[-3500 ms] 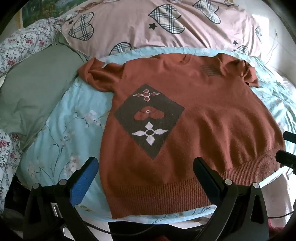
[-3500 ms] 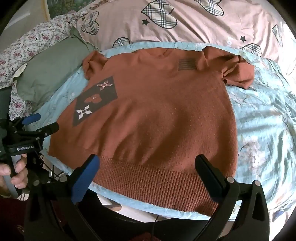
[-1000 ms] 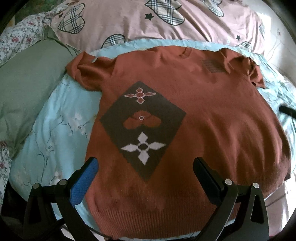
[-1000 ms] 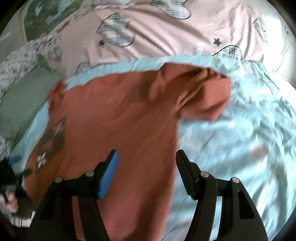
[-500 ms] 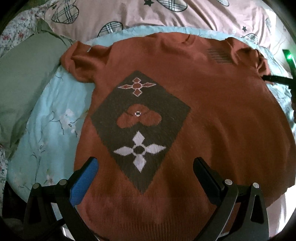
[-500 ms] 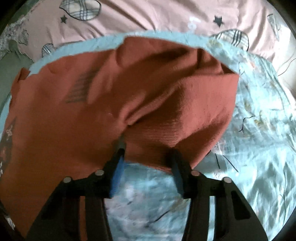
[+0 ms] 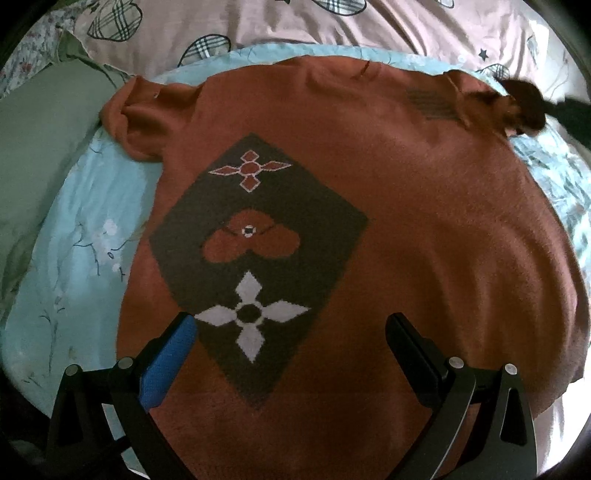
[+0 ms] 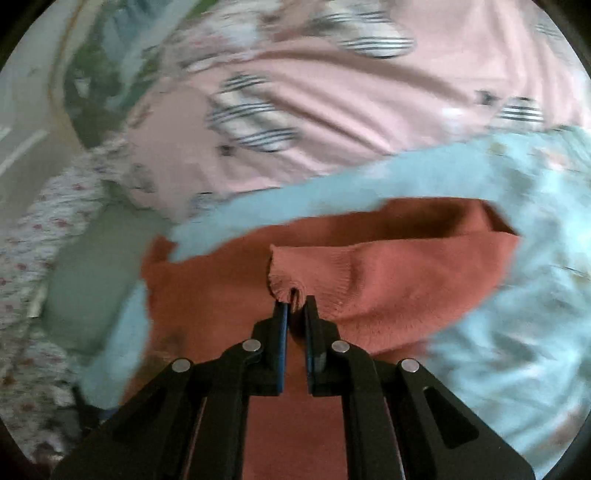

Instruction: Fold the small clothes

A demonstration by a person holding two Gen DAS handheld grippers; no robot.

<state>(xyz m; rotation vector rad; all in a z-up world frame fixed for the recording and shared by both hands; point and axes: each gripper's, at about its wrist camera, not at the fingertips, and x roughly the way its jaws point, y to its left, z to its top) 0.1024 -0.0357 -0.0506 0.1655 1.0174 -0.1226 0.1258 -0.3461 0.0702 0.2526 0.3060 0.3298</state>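
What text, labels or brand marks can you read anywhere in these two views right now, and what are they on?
None can be read.
Sweater: a dark striped patch near the shoulder shows only lines, too blurred to tell whether it holds letters.
Its diamond panel carries flower and heart motifs, no words.
Pink bedding: plaid hearts and stars only.
Left gripper and right gripper: no visible lettering.

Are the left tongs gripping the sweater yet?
No, the left tongs stand wide open above the sweater, with its diamond pattern showing between the fingers.
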